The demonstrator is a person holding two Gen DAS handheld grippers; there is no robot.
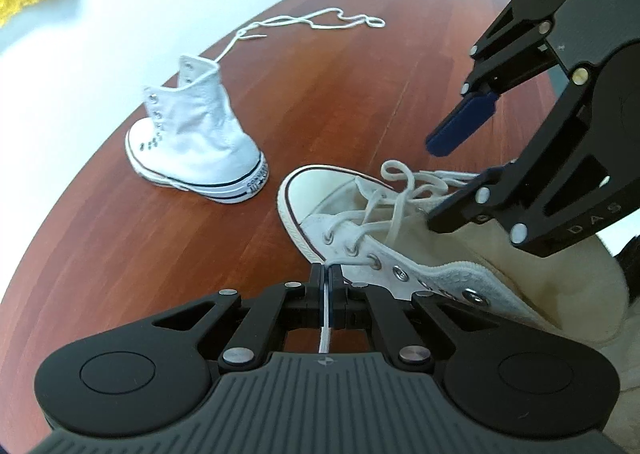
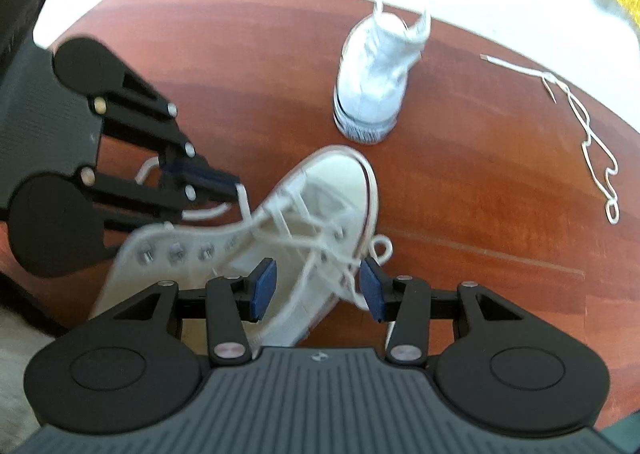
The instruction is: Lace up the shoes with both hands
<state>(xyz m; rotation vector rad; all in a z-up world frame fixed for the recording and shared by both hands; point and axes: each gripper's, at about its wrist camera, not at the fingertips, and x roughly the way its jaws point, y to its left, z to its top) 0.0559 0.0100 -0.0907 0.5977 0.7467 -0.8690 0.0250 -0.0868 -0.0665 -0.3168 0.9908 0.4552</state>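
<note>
The left claw [image 1: 327, 274] is pinched tight on a flat white woven lace [image 1: 325, 336] of the worn white canvas high-top [image 1: 352, 214] lying on the reddish wooden counter [image 1: 120, 234]; the right claw [image 2: 318, 288] gapes wide over its blurred laces, gripping nothing

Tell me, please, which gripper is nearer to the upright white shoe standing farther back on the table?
Neither clearly: left gripper and right gripper both sit at the near shoe, well short of the upright shoe.
</note>
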